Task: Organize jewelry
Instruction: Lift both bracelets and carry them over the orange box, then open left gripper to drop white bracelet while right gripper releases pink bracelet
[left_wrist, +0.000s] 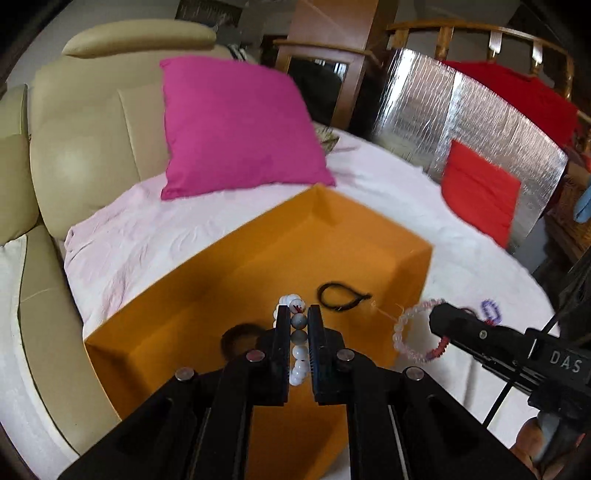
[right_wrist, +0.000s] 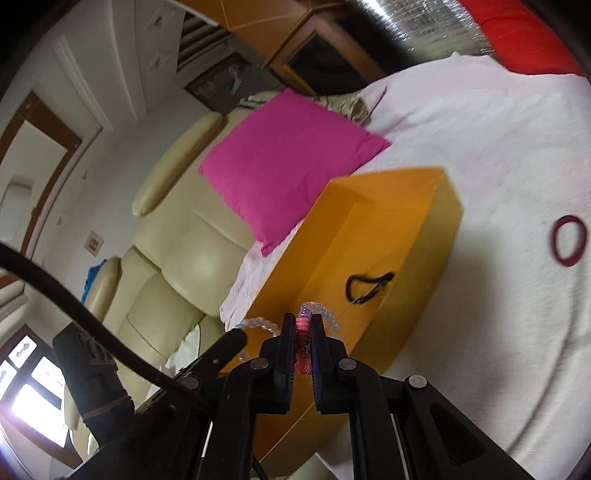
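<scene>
An open orange box (left_wrist: 280, 236) lies on the white cloth. My left gripper (left_wrist: 298, 314) is shut on a white and grey bead bracelet (left_wrist: 299, 352) and holds it over the box. A black cord bracelet (left_wrist: 341, 295) and a dark ring (left_wrist: 240, 336) lie inside the box. My right gripper (right_wrist: 304, 322) is shut on a clear and pink coil bracelet (right_wrist: 303, 345) at the box's near wall (right_wrist: 417, 295). This coil bracelet also shows in the left wrist view (left_wrist: 415, 334), held by the right gripper (left_wrist: 439, 314). The black cord bracelet shows in the right wrist view (right_wrist: 367, 286).
A purple chain piece (left_wrist: 491, 311) lies on the cloth behind the right gripper. A dark red ring (right_wrist: 569, 240) lies on the cloth right of the box. A pink pillow (left_wrist: 236, 125), a red cushion (left_wrist: 480, 192) and a cream sofa (left_wrist: 85, 147) surround the cloth.
</scene>
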